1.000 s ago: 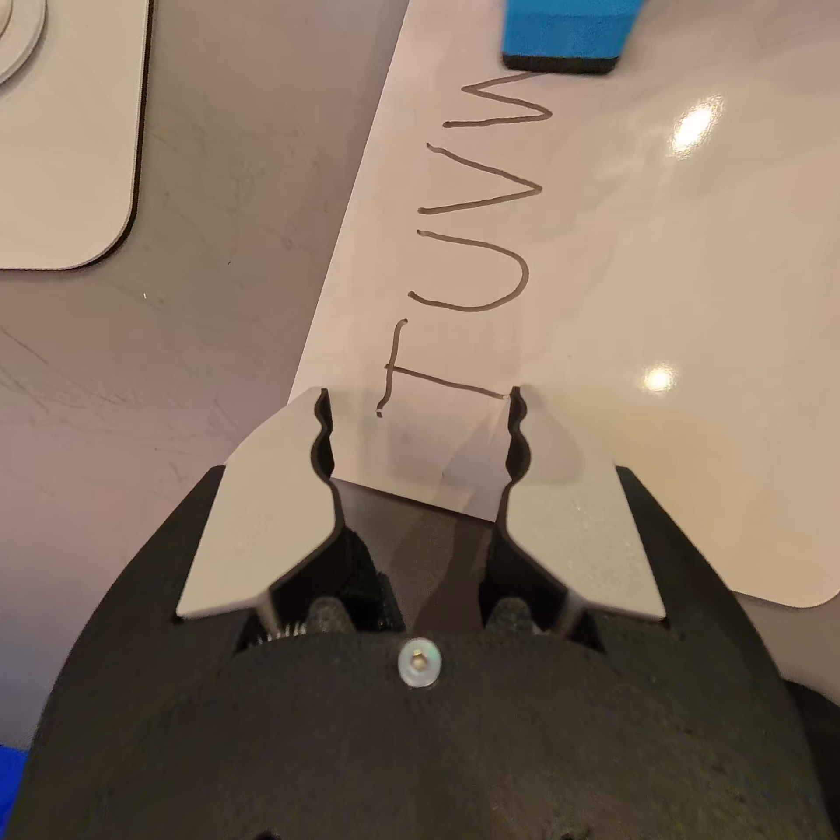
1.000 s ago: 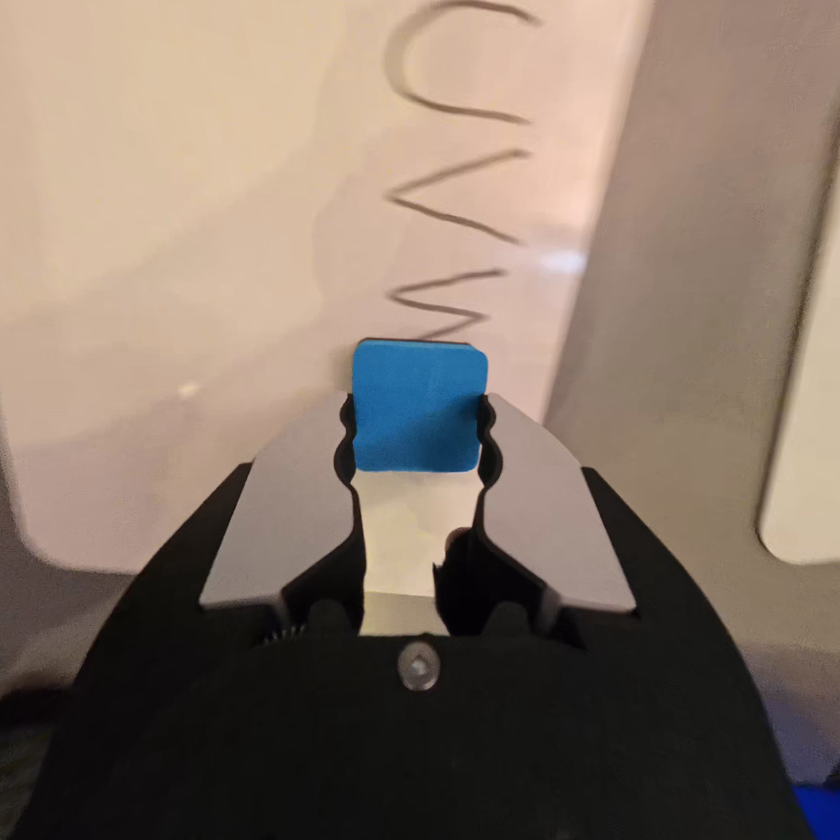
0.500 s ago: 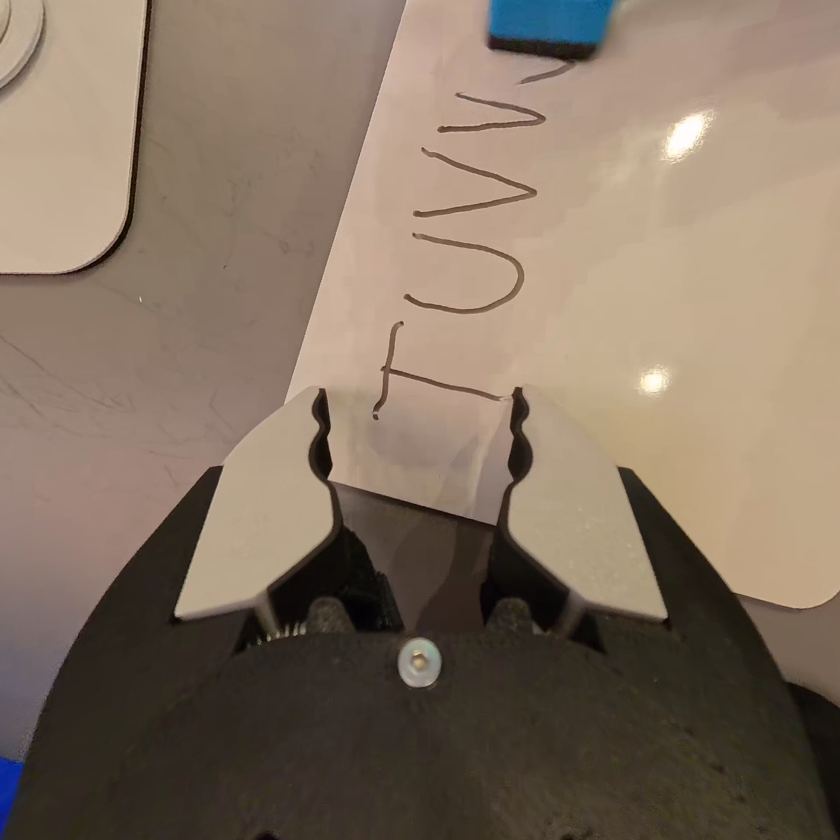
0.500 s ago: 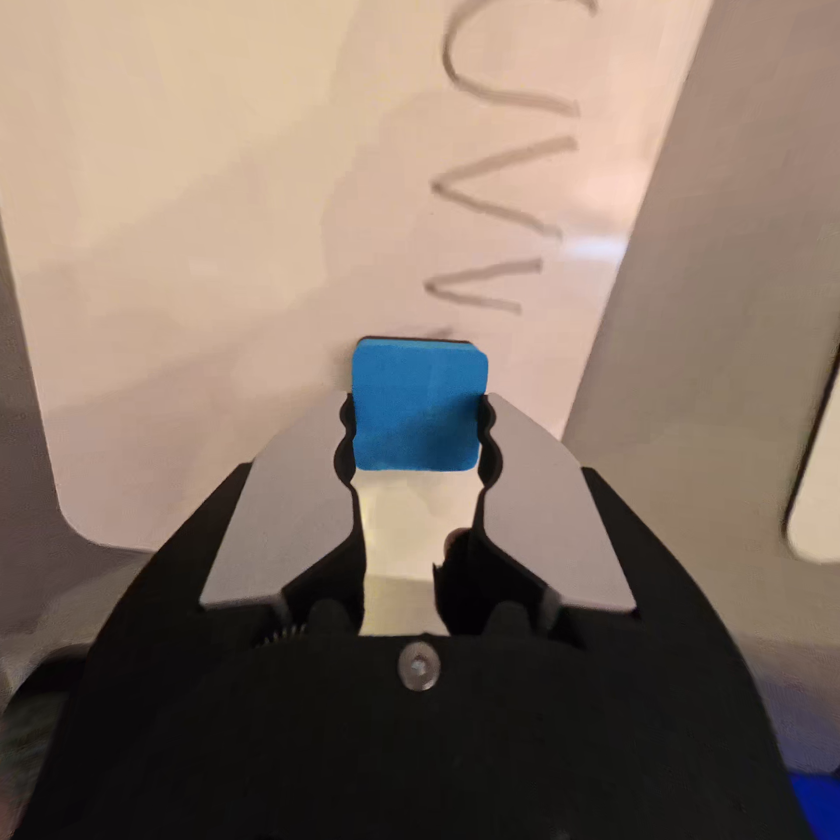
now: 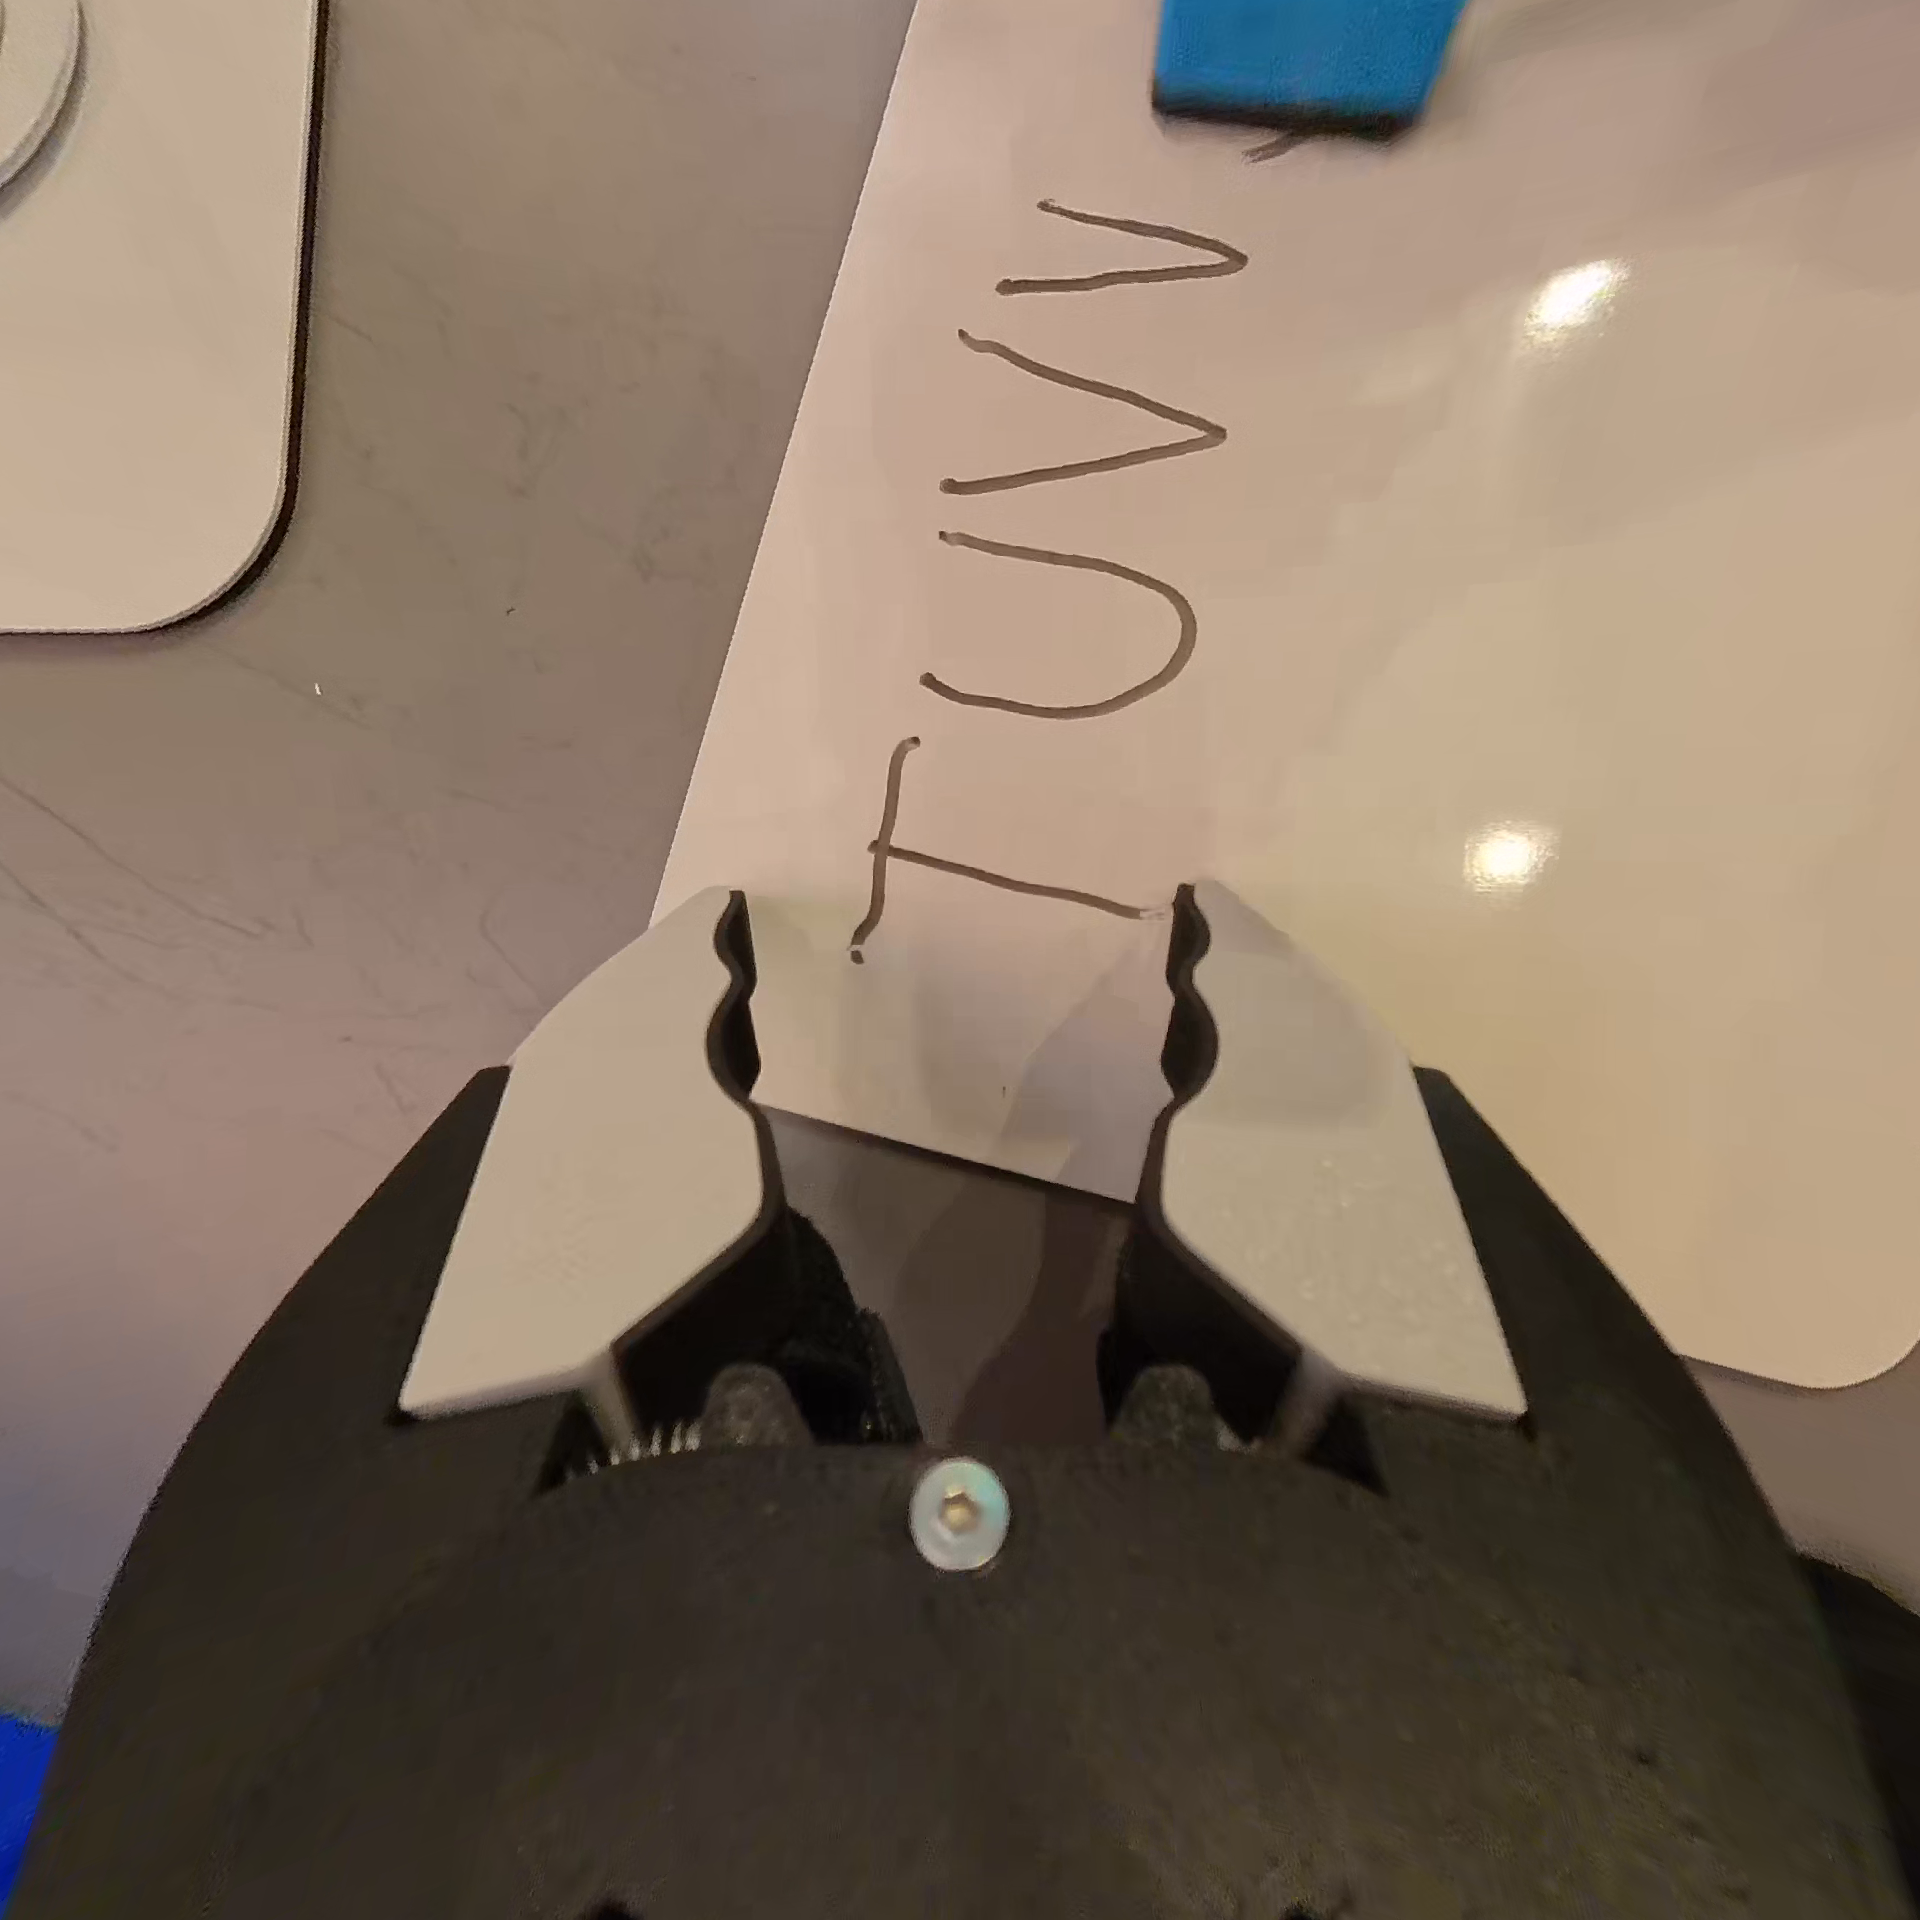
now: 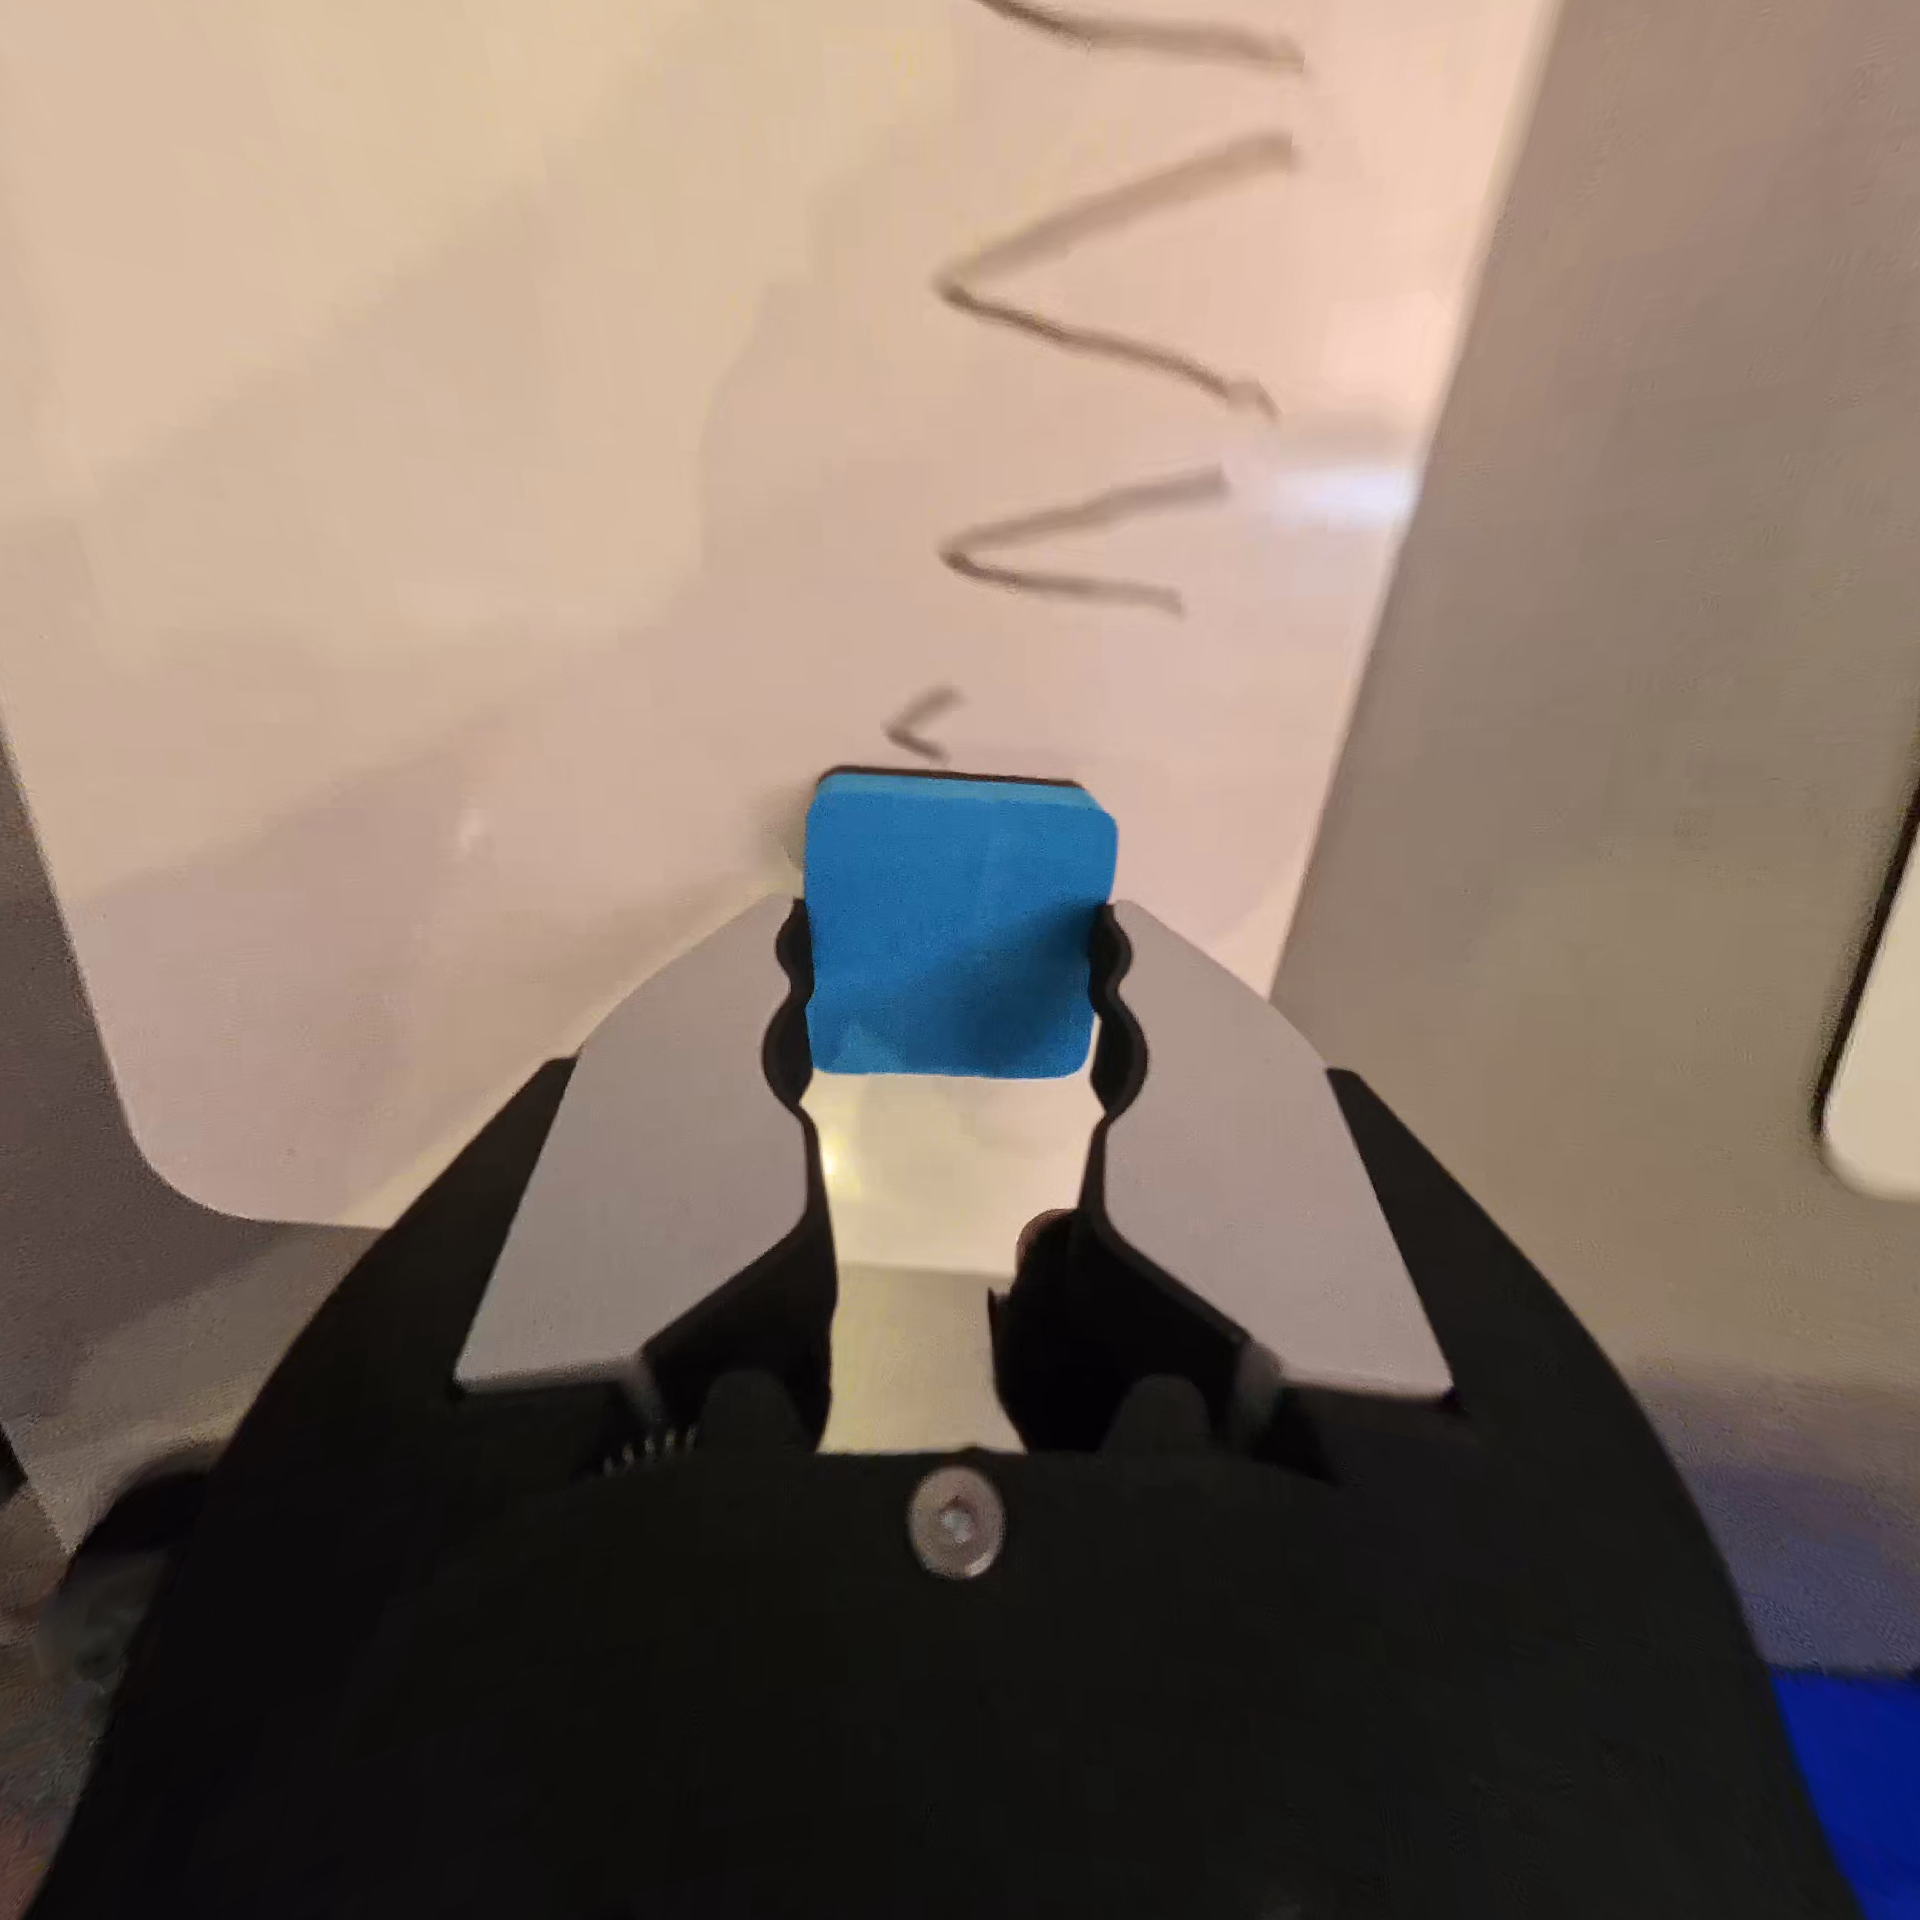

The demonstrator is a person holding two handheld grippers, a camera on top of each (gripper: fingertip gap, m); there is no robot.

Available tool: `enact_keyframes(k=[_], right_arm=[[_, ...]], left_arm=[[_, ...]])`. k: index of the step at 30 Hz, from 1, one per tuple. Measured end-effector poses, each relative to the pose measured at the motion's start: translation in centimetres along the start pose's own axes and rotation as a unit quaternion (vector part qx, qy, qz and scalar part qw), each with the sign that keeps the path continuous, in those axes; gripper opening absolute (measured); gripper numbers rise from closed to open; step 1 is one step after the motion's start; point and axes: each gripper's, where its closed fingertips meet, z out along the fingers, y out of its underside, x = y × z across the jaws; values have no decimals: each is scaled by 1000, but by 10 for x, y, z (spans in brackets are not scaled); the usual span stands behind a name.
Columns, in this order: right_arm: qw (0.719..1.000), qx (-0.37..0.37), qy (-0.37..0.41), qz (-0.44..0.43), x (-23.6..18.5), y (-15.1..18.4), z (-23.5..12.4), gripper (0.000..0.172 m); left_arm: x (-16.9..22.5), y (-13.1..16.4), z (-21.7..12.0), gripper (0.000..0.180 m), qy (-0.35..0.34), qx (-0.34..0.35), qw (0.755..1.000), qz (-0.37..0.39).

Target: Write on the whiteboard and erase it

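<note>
Gripping a blue eraser [image 6: 951, 935] between both pads, our right gripper [image 6: 948, 971] presses its dark underside flat onto the whiteboard [image 6: 468, 520], right at the near end of the row of marker strokes [image 6: 1091, 312]. Our left gripper [image 5: 961, 987] hovers spread wide with nothing in it, over the board's opposite corner, where the strokes [image 5: 1081, 623] begin just past its fingertips. From that side we see the eraser [image 5: 1299, 62] at the far end of the writing. The board lies on a grey table [image 5: 416, 727]; a second white board [image 5: 135, 312] sits off to the left.
</note>
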Motion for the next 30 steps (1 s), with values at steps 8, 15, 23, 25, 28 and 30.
enact_keyframes(k=[8, 15, 23, 25, 28, 30], right_arm=[[999, -2, 25, -37, 0, -15, 4, 53], [997, 33, 33, -54, 8, -43, 10, 53], [998, 13, 39, -57, 26, -58, 14, 53], [999, -9, 22, -25, 35, -36, 10, 53], [997, 21, 7, -78, 17, -59, 14, 53], [999, -4, 18, -41, 32, -47, 12, 53]], left_arm=[[1, 1, -1, 76, 0, 0, 1000, 0], [1, 1, -1, 78, 2, 0, 1000, 1], [2, 1, 0, 78, 3, 5, 1000, 2], [2, 1, -1, 78, 3, 6, 1000, 1], [2, 2, -2, 78, 4, 2, 1000, 3], [2, 2, -2, 77, 6, 4, 1000, 4]])
